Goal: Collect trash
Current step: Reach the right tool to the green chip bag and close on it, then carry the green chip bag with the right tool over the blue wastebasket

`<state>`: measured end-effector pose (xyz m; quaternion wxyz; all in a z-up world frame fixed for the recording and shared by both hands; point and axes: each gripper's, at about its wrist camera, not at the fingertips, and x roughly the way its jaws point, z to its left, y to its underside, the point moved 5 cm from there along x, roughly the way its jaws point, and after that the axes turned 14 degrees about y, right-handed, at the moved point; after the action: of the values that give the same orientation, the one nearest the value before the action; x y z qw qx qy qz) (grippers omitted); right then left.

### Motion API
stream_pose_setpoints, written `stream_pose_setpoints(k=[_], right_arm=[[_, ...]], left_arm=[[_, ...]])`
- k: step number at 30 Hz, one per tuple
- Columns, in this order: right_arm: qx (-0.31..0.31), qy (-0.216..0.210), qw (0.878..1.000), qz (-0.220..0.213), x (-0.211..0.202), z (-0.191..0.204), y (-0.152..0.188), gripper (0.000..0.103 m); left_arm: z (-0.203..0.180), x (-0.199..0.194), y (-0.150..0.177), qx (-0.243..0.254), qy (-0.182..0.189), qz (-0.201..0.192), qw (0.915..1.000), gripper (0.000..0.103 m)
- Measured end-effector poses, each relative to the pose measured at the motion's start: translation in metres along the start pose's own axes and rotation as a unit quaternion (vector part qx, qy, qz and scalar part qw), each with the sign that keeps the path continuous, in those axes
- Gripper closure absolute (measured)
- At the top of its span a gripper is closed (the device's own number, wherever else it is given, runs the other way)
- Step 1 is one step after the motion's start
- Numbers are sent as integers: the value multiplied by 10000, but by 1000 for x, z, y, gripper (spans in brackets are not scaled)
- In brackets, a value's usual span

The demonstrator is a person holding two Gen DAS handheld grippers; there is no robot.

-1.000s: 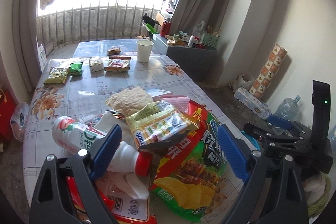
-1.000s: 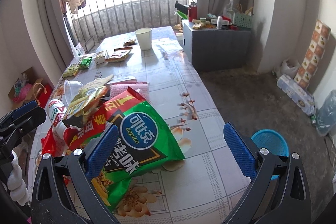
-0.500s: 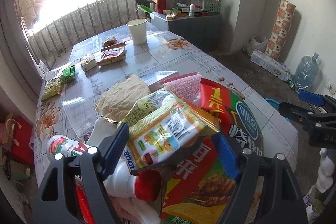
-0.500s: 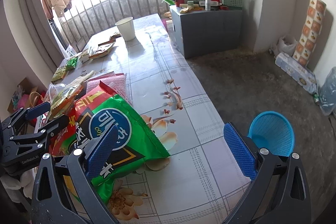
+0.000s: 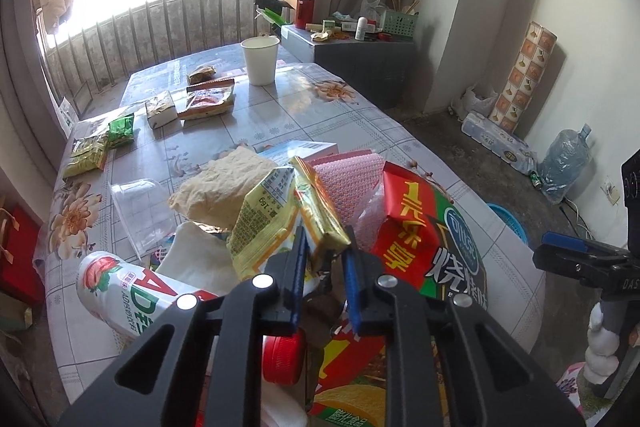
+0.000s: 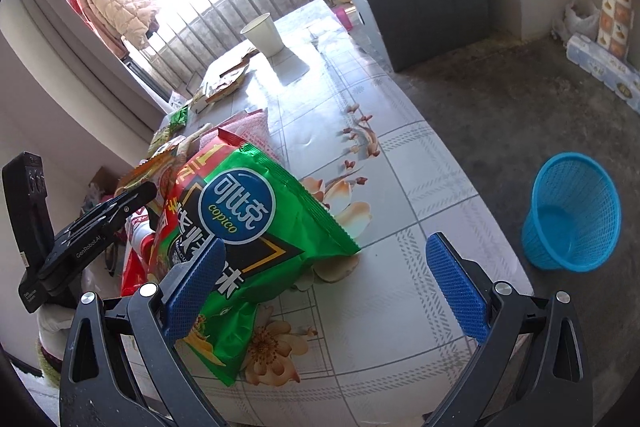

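The table (image 5: 352, 115) is long and runs from near to far, toward the bright window. Most of the trash sits in a heap at its near end, and a few small packets and a paper cup (image 5: 260, 61) lie well apart at the far end. The bin (image 6: 572, 215) is a blue basket on the floor, off the right side of the table, near the right gripper (image 6: 324, 283). So anything picked up from the heap has to travel right, past the table edge, and down. The biggest thing in the heap is the chip bag (image 6: 256, 227), green and red, lying flat with its long side pointing from near to far. To its left lies a bottle (image 5: 132, 295) on its side, red cap toward the camera. On top of the heap sits a yellow packet (image 5: 280, 223), tilted up, with its long side leaning far and left. The left gripper (image 5: 324, 281) points down at the heap, and its jaws are closing with the near corner of the yellow packet between them; the blue pads look pressed on it. The right gripper also tilts down, over the near right edge of the chip bag. Its jaws stand wide apart, with only the bag's edge and bare table between them, holding nothing.
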<state>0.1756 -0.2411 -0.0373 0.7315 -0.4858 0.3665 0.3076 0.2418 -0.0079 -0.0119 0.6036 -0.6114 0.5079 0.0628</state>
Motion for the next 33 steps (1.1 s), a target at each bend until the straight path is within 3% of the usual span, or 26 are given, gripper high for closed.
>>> stream_pose_setpoints(k=[6,12,16,22,25,28,33], right_arm=[[462,-1013,9928,436,-4,8,14,7],[506,-1351,9849,957,3,29,43,7],[905,-1673,9728,1325,14,30,59,7],[1701,-2355,9437,1585,35,20,63,7],[1752,-2595,9403,1336,31,25,50,7],[1932,-2841,9277,1461,36,29,43,7],[1931,-2812,9286,1460,42,40,38,7]], left_arm=[[11,-42,-9,-267,144,-560,9980,91],[15,-88,-7,-191,268,-1142,9929,91],[15,-112,2,-182,340,-1390,9895,91],[18,-127,16,-226,338,-1408,9892,91],[20,-129,21,-282,392,-1401,9890,91],[18,-130,23,-301,425,-1403,9887,91],[17,-129,25,-292,461,-1394,9887,91]])
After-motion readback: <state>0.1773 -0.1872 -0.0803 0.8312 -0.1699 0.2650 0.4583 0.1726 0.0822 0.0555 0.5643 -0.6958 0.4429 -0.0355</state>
